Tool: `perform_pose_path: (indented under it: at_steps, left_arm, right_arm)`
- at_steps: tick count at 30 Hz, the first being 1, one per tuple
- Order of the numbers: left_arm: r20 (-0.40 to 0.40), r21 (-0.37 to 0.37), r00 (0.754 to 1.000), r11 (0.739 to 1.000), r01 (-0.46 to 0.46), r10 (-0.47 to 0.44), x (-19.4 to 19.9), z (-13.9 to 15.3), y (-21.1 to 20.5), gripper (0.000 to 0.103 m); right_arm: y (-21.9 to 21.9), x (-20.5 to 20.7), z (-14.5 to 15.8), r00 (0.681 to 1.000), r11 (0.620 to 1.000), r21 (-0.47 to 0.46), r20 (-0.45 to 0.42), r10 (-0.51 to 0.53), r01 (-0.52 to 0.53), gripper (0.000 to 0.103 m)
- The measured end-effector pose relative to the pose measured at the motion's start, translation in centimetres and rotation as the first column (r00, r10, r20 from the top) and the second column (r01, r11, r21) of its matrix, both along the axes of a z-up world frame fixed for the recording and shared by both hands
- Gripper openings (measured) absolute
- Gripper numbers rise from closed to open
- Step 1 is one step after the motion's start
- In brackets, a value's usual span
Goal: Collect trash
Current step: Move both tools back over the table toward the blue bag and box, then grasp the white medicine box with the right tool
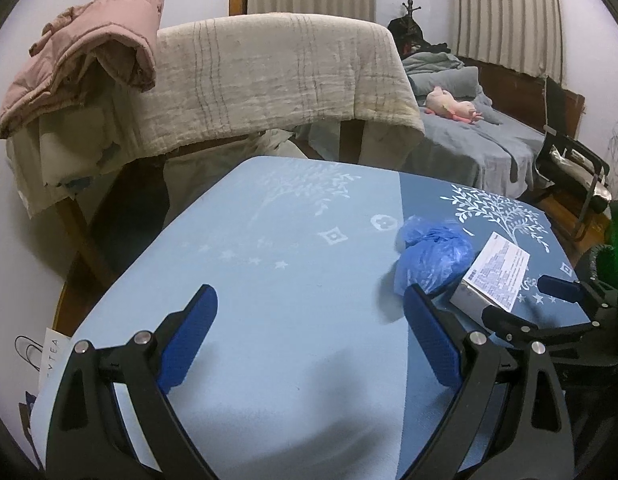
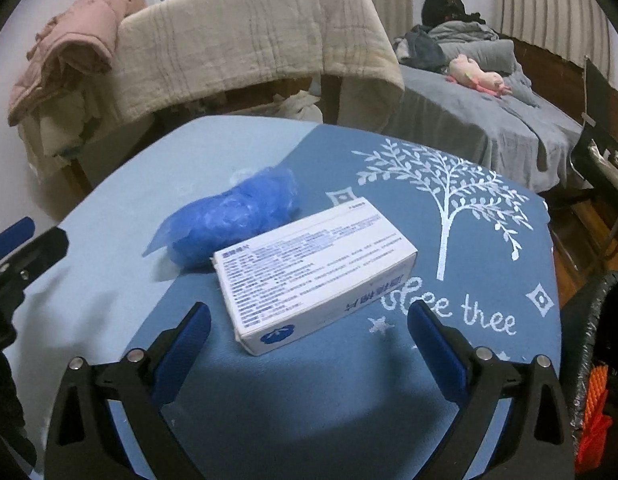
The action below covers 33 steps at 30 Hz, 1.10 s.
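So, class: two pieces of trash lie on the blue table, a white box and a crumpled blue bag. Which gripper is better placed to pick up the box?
Right. The right gripper is open with the white box straight ahead; the left gripper faces bare table.

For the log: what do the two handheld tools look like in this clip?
Both match. The left tool and the right tool each have a black plastic forked frame with triangular cut-outs, round silver pivot bolts at the joints, and two flat fingers faced with textured royal-blue pads. No cables or printed markings show on either. No hand or sleeve is visible in either wrist view.
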<state>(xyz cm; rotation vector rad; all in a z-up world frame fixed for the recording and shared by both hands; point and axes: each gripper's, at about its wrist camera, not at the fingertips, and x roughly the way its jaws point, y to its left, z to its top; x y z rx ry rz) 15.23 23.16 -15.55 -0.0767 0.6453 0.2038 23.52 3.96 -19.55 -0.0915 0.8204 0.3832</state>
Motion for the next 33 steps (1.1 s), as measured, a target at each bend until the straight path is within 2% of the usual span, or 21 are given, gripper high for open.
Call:
perform_pose_path:
  at_steps: [9,15,17,19,24,29,33]
  left_arm:
    - [0.001,-0.012,1.0,1.0,0.003,-0.003,0.4,-0.1,-0.1,0.091]
    - [0.002,-0.016,1.0,1.0,0.015,-0.015,0.8,-0.1,-0.8,0.091]
    - [0.002,-0.018,1.0,1.0,0.017,-0.017,0.9,-0.1,-1.0,0.091]
    - [0.005,-0.018,1.0,1.0,0.018,-0.018,1.0,-0.1,-1.2,0.091]
    - [0.01,-0.01,1.0,1.0,0.019,-0.019,1.0,0.2,-1.3,0.091]
    - [0.013,-0.006,1.0,1.0,0.009,-0.009,1.1,0.5,-0.6,0.091]
    - [0.015,-0.012,1.0,1.0,0.001,-0.001,1.0,0.5,-0.3,0.091]
  right_arm:
    - [-1.9,0.4,0.0,1.0,0.998,-0.062,0.01,-0.024,0.025,0.097]
    - [-6.1,0.9,0.1,0.991,0.976,-0.167,0.033,-0.133,0.137,0.097]
    - [-6.9,0.9,0.4,0.989,0.979,-0.136,0.028,-0.147,0.15,0.097]
    - [-7.0,0.8,1.1,0.99,0.989,-0.059,0.02,-0.136,0.137,0.097]
    - [-4.5,1.2,1.8,0.996,0.996,0.036,0.031,-0.082,0.081,0.097]
    - [-2.2,2.7,1.1,0.994,0.993,0.033,0.02,-0.11,0.11,0.097]
    - [-1.5,3.6,0.6,0.988,0.988,-0.013,0.031,-0.152,0.152,0.096]
